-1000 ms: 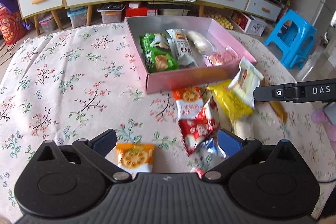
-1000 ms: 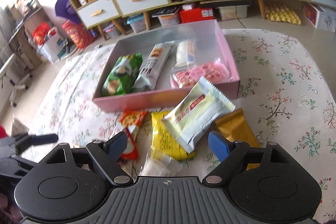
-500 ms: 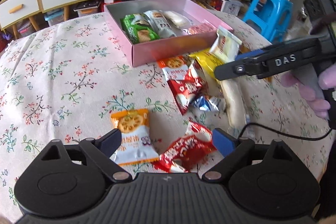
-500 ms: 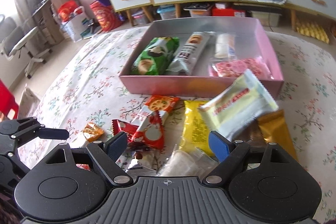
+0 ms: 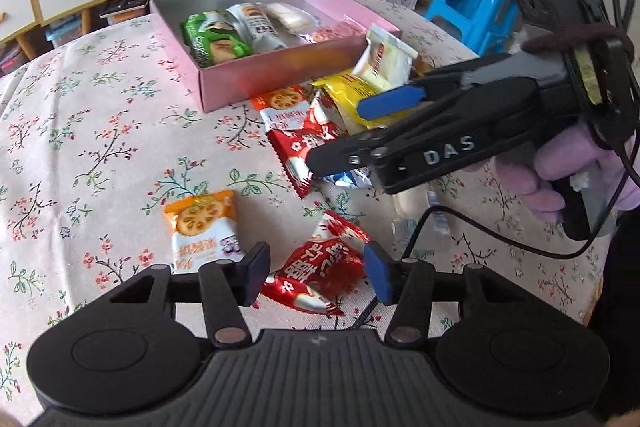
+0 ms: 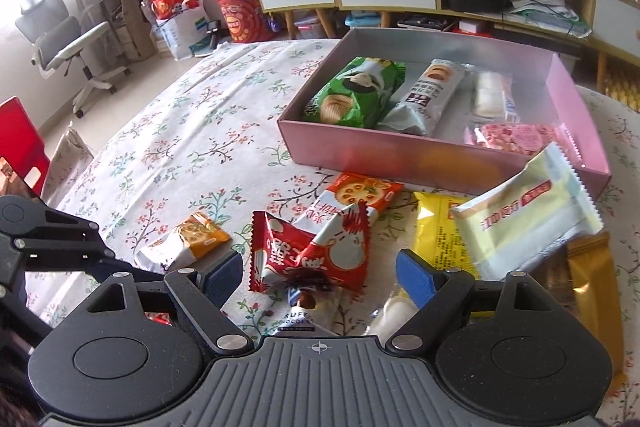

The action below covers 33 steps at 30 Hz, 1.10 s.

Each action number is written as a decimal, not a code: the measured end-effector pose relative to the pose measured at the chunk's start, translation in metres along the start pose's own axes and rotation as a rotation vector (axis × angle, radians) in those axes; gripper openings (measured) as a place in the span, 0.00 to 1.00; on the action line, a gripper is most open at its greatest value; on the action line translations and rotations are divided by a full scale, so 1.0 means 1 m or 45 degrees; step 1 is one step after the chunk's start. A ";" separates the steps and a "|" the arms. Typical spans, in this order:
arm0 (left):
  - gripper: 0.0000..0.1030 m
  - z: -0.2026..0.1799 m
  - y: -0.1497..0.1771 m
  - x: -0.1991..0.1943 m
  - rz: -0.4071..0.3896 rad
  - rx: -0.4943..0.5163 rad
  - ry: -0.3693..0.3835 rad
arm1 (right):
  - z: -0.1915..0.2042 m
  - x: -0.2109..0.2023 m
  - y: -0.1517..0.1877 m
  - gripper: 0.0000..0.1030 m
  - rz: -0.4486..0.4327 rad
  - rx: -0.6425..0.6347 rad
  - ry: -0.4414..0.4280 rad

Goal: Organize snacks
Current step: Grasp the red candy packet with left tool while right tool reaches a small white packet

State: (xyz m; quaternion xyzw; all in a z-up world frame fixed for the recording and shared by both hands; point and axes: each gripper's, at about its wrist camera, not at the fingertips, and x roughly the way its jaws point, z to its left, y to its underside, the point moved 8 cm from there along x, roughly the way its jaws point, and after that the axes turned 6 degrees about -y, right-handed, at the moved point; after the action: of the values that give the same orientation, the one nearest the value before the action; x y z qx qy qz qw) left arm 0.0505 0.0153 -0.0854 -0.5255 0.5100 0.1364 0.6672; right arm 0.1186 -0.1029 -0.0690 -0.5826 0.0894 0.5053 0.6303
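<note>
Left wrist view: right gripper [image 5: 344,131] hovers level, parted, above snacks [image 5: 304,143].

In the left wrist view, the black right gripper [image 5: 340,131] is covering part of a yellow snack bag [image 5: 348,95] at centre right. In the right wrist view, a shiny gold packet [image 6: 592,287] at lower right is hiding behind the gripper's body, and the small silver chocolate wrapper's [image 6: 300,315] print is looking too tiny to read.

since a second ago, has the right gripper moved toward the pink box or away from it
Yes, away. In the left wrist view the right gripper now hangs over the red snack packets, nearer the camera than the pink box.
</note>
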 end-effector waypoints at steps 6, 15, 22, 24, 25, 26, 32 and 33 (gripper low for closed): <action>0.42 -0.001 0.007 0.010 0.068 0.011 -0.015 | 0.006 0.006 0.001 0.78 -0.002 -0.036 0.003; 0.35 0.008 0.006 0.009 0.072 -0.062 -0.031 | 0.007 0.013 0.005 0.62 0.007 -0.045 0.028; 0.35 0.012 0.004 0.008 0.077 -0.100 -0.036 | 0.004 0.014 0.006 0.59 0.011 -0.024 0.024; 0.35 0.013 0.004 0.008 0.079 -0.115 -0.035 | 0.005 0.015 0.006 0.57 0.012 -0.024 0.022; 0.35 0.014 0.004 0.008 0.079 -0.120 -0.038 | 0.005 0.015 0.006 0.57 0.011 -0.025 0.021; 0.35 0.015 0.004 0.008 0.080 -0.124 -0.040 | 0.006 0.015 0.006 0.55 0.011 -0.025 0.019; 0.35 0.017 0.003 0.007 0.078 -0.142 -0.061 | 0.010 0.014 0.005 0.51 0.006 -0.041 0.020; 0.35 0.018 0.003 0.007 0.076 -0.148 -0.066 | 0.011 0.014 0.005 0.50 0.005 -0.047 0.021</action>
State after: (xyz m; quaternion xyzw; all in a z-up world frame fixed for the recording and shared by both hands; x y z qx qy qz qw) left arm 0.0614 0.0290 -0.0941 -0.5444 0.4992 0.1992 0.6440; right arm 0.1160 -0.0876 -0.0786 -0.5980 0.0863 0.5033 0.6178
